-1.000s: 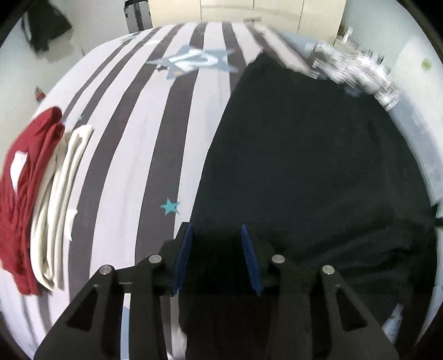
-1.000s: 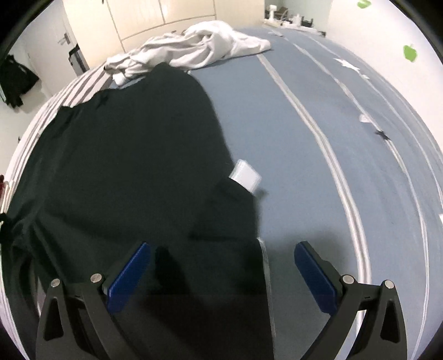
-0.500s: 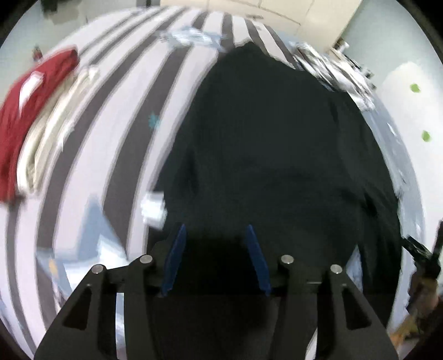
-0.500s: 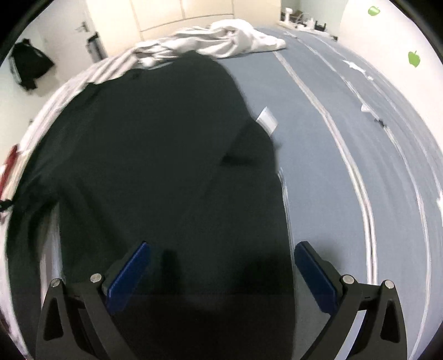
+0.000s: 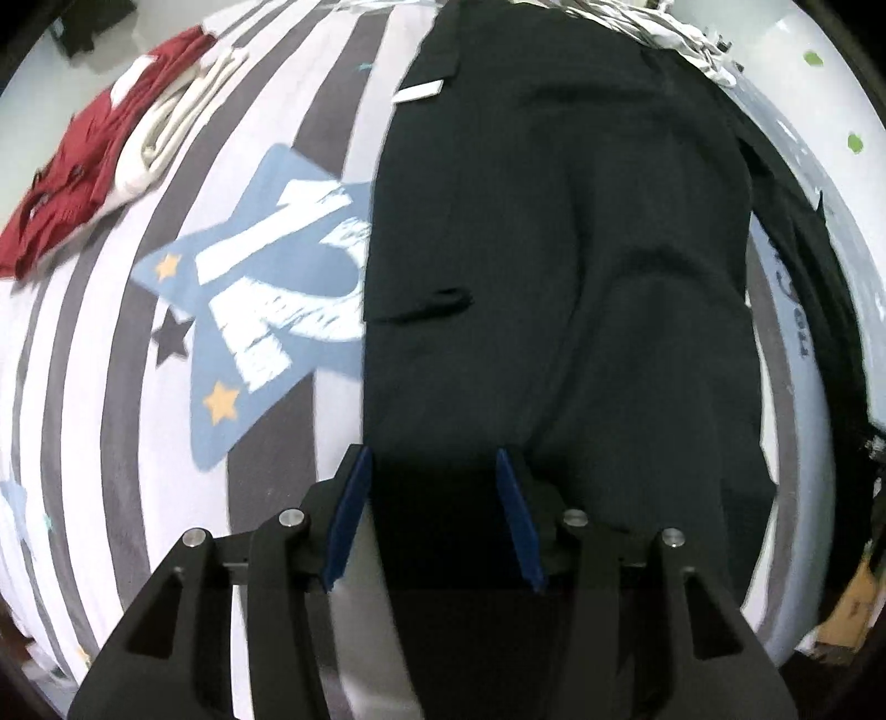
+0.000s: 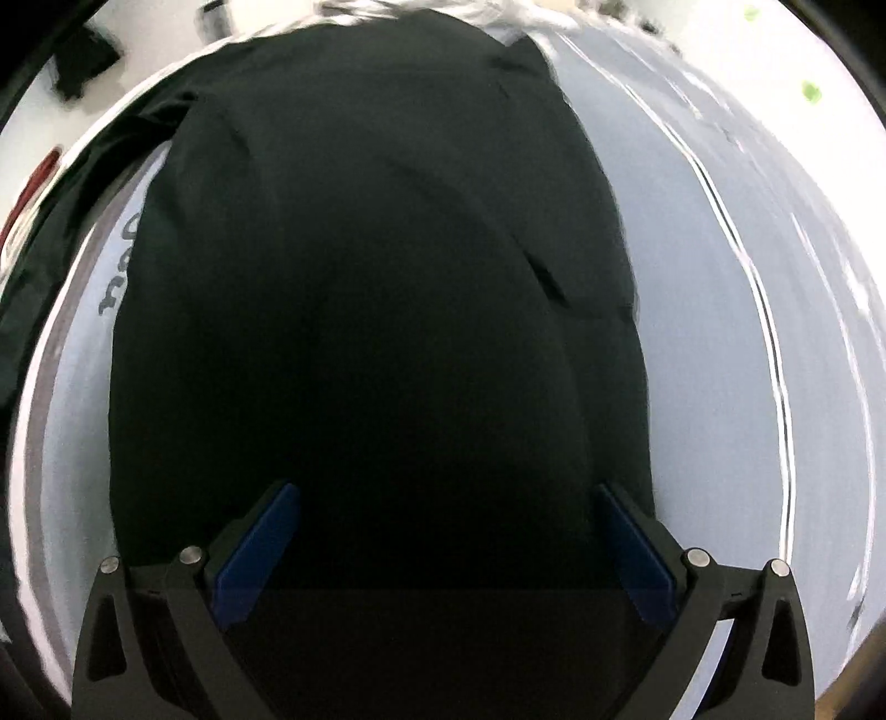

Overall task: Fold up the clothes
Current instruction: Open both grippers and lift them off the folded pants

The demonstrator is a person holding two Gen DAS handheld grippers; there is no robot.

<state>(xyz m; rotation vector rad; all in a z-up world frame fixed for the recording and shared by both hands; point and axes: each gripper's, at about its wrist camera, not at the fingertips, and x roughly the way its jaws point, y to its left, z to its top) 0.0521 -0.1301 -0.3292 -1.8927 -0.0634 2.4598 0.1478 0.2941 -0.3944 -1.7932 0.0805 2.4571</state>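
Observation:
A black garment (image 5: 554, 249) lies spread flat on the bed, with a white label (image 5: 418, 91) at its far left edge. My left gripper (image 5: 432, 454) hovers over the garment's near left part, pointing steeply down. Its blue pads (image 5: 346, 515) stand apart with dark cloth below them and nothing pinched. In the right wrist view the same garment (image 6: 360, 277) fills most of the picture. My right gripper (image 6: 446, 490) is wide open above its near part, and nothing is held between the fingers.
The striped sheet with a blue star print (image 5: 260, 288) lies left of the garment. Folded red clothes (image 5: 83, 160) and a folded cream piece (image 5: 166, 127) sit at the far left. A crumpled white cloth (image 5: 664, 27) lies beyond the garment. Blue-grey sheet (image 6: 720, 332) extends to the right.
Both grippers have drawn back along the bed, so the garment's far end and the folded pile now sit farther away. The left jaws stand a little wider; the right stays wide open.

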